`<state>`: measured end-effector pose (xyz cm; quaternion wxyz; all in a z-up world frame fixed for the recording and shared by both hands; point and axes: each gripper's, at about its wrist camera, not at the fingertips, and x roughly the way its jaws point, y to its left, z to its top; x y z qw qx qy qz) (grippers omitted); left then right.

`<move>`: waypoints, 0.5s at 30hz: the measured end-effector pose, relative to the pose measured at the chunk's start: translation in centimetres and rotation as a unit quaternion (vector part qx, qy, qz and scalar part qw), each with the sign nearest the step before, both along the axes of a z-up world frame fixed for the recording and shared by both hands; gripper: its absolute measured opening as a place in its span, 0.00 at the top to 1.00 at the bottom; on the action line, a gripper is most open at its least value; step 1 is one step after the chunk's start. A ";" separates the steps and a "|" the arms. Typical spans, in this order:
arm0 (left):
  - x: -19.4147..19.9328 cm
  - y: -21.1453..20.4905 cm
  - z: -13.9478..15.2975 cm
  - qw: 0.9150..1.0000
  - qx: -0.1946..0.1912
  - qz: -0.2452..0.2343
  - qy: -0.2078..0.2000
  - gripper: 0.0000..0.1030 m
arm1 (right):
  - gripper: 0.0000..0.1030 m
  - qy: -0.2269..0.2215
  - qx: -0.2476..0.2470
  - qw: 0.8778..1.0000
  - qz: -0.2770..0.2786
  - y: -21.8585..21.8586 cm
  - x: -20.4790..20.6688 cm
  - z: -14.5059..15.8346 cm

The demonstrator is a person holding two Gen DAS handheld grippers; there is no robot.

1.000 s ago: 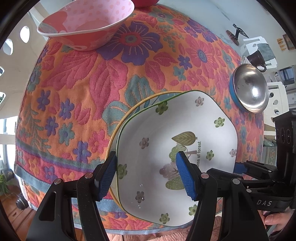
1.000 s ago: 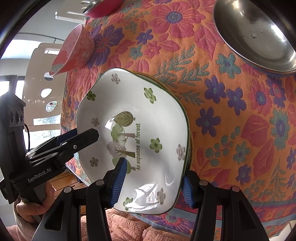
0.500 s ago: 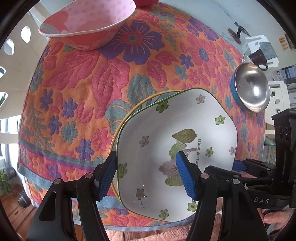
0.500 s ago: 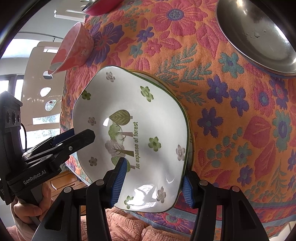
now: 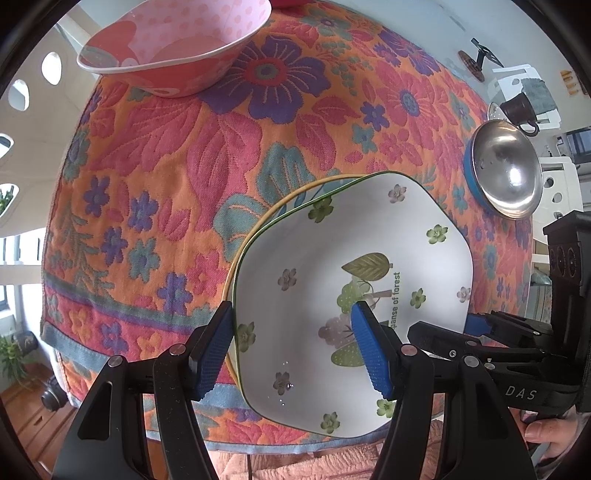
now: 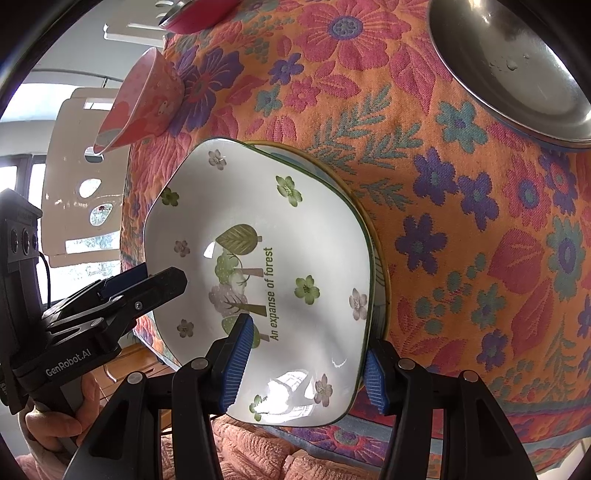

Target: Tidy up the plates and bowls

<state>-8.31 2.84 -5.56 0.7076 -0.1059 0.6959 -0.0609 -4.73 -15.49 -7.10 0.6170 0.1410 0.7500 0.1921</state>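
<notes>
A white plate (image 5: 332, 258) (image 6: 295, 221) with green flowers and the words "An expanse of forest" hangs between both grippers, its near edge out past the table's front. My left gripper (image 5: 291, 306) (image 6: 147, 284) is shut on its left rim, one blue pad inside and one outside. On the opposite rim my right gripper (image 6: 308, 336) (image 5: 461, 328) is shut the same way. A yellow-rimmed plate (image 5: 269, 218) (image 6: 378, 266) sits nested right under it. I cannot tell whether the pads catch that one too.
The flowered tablecloth (image 5: 147, 184) covers the table. A pink dotted bowl (image 5: 173, 44) (image 6: 140, 107) stands at the far left, a steel bowl (image 5: 506, 173) (image 6: 509, 62) at the right. A red dish (image 6: 199, 14) lies at the back. Pink fabric (image 6: 258, 450) is below the front edge.
The tablecloth and bowls have drifted slightly in both views. The white plate keeps its place between the pads, and neither grip has changed.
</notes>
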 end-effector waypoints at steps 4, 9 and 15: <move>0.0 0.0 0.1 1.000 -0.002 0.001 0.002 0.41 | 0.48 0.001 0.001 1.000 -0.002 0.0 0.0 0.0; 0.0 -0.1 0.2 1.000 0.005 -0.003 0.000 0.41 | 0.48 0.002 0.002 1.000 -0.003 -0.3 0.1 -0.1; 0.1 0.0 0.4 1.000 0.003 -0.001 -0.001 0.41 | 0.48 0.001 -0.004 1.000 0.005 0.2 0.1 -0.1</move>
